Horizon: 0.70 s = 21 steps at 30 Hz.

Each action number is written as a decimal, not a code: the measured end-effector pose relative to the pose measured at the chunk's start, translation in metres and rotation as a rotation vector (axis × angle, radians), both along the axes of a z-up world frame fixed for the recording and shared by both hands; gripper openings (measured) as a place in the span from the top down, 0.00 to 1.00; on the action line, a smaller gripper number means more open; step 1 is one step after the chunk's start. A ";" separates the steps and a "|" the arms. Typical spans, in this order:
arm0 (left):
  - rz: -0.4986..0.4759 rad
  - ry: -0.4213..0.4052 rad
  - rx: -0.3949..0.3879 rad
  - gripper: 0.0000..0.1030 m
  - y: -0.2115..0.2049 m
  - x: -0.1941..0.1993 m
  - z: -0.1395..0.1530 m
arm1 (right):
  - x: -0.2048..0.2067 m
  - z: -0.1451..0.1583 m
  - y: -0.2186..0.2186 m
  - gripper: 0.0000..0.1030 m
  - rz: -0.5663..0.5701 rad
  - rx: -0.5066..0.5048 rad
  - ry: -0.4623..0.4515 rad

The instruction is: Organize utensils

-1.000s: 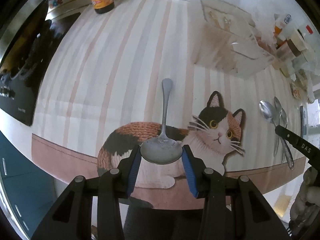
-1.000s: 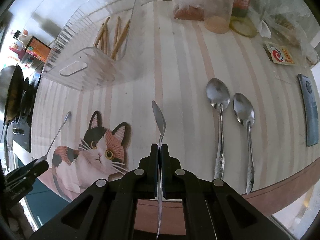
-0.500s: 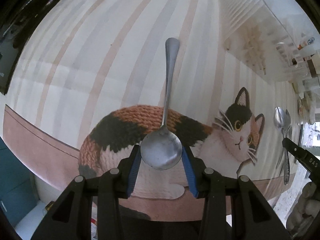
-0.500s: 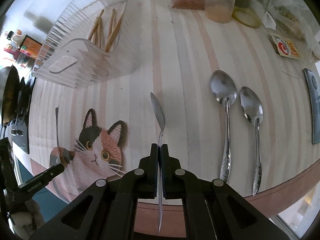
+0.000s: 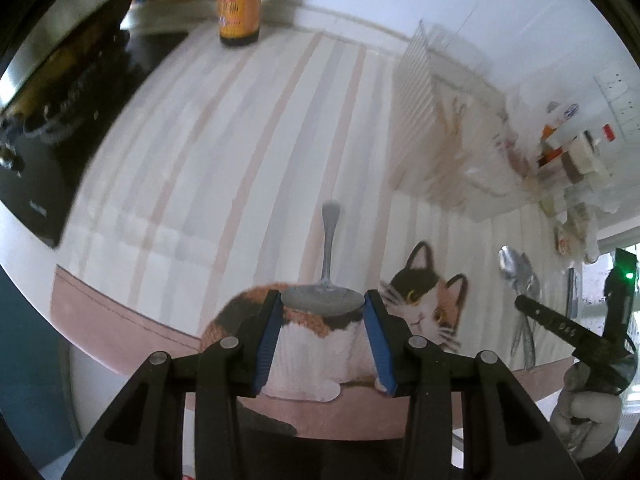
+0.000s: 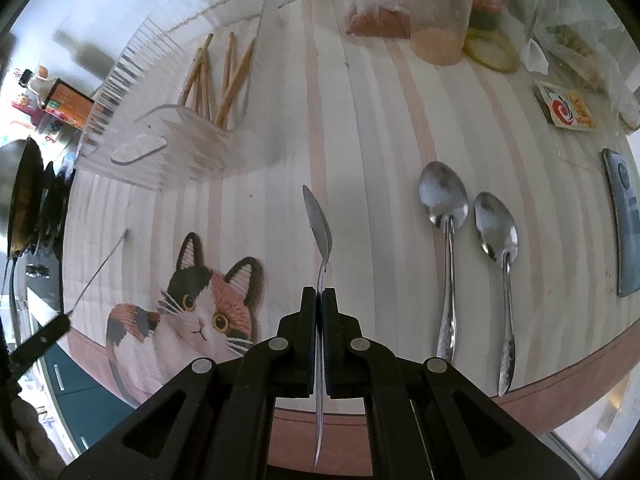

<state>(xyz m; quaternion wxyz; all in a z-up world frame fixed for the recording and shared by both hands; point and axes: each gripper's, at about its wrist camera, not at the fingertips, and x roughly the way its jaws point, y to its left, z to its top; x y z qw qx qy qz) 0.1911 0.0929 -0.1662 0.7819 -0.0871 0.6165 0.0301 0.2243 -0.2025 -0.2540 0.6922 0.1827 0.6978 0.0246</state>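
My left gripper (image 5: 323, 307) is shut on the bowl of a steel spoon (image 5: 325, 298), whose handle points away over the cat-print mat. My right gripper (image 6: 319, 304) is shut on the handle of a second spoon (image 6: 318, 220), held on edge with its bowl forward above the mat. Two more spoons (image 6: 443, 208) (image 6: 496, 224) lie side by side on the mat to the right. A clear plastic utensil holder (image 6: 168, 136) lies on its side at the back left with wooden chopsticks (image 6: 224, 76) in it; it also shows in the left wrist view (image 5: 448, 148).
A sauce bottle (image 5: 239, 0) and a black stove (image 5: 52, 120) stand at the left. Jars and bottles (image 6: 440, 20), a packet (image 6: 566, 110) and a phone (image 6: 626, 220) lie at the back right. The table's front edge (image 6: 580, 376) is close.
The left gripper has tilted up and drawn back with its spoon, so the bottle and stove came back into view. The right gripper moved slightly, still holding its spoon.
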 end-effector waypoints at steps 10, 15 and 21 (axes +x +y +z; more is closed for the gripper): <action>-0.079 -0.085 0.105 0.71 -0.020 0.005 0.021 | 0.010 0.024 0.005 0.98 0.027 0.011 -0.064; -0.103 -0.094 0.108 1.00 -0.028 0.008 0.026 | 0.012 0.030 0.005 0.98 0.028 0.022 -0.081; -0.028 -0.056 0.015 0.82 -0.006 0.012 0.006 | 0.011 0.027 0.002 0.97 0.019 0.034 -0.068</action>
